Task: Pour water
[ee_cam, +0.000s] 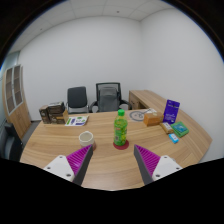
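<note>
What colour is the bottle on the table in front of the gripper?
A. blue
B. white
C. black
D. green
D: the bottle standing on the wooden table, just beyond the open gripper, is green with a red base.

Wooden table point(110, 165) with 1 green bottle point(120, 130), a small cup point(86, 137), boxes point(171, 112), a magazine point(76, 121).

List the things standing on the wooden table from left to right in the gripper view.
Dark box with papers → flat booklet → small pale round cup → green plastic bottle with a label → brown cardboard box → upright purple carton → teal packet.
</note>
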`<state>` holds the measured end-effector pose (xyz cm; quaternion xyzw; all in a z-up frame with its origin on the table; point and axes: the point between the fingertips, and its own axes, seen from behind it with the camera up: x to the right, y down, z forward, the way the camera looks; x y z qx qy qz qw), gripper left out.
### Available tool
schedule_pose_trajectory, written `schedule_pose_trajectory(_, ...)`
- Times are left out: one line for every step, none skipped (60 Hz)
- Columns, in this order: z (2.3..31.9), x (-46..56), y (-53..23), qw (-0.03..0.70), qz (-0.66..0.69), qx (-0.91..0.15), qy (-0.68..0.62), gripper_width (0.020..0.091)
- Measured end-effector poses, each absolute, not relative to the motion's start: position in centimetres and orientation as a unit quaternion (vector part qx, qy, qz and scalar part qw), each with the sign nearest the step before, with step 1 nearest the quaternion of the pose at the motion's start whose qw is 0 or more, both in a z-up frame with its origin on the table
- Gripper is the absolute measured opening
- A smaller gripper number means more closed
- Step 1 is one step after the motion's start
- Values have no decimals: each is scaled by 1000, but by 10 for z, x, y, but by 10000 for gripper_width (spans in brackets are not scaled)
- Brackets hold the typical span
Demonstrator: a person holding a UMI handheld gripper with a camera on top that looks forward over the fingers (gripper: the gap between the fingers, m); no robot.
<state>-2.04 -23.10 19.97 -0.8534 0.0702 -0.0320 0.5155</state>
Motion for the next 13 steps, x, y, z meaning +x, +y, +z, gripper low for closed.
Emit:
schedule_pose_trajectory(203, -23, -232, 518, -31, -852, 68, 853)
schedule_pose_trajectory(206, -24, -233, 521, -30, -850, 67, 853)
schedule_pose_trajectory(209, -26, -233, 524, -28, -849, 65, 855)
schedule_pose_trajectory(212, -28, -234, 527, -27, -847, 64, 855)
schedule_pose_trajectory(214, -29, -235, 531, -27, -845, 63, 856)
schedule_pose_trajectory(217, -30, -235, 534, -27, -843, 61, 858)
schedule_pose_trajectory(219, -30, -235, 537, -28, -841, 60, 856)
schedule_pose_trajectory(222, -31, -236, 540, -29, -839, 59, 857)
schedule_pose_trajectory(224, -31, -236, 542, -30, -838, 59, 858)
schedule_pose_trajectory(225, -31, -236, 544, -30, -837, 58, 855)
schedule_pose_trajectory(226, -32, -236, 545, -31, -836, 56, 854)
schedule_pose_trajectory(227, -32, -236, 546, -32, -836, 54, 853)
schedule_pose_trajectory(227, -31, -236, 547, -33, -835, 52, 854)
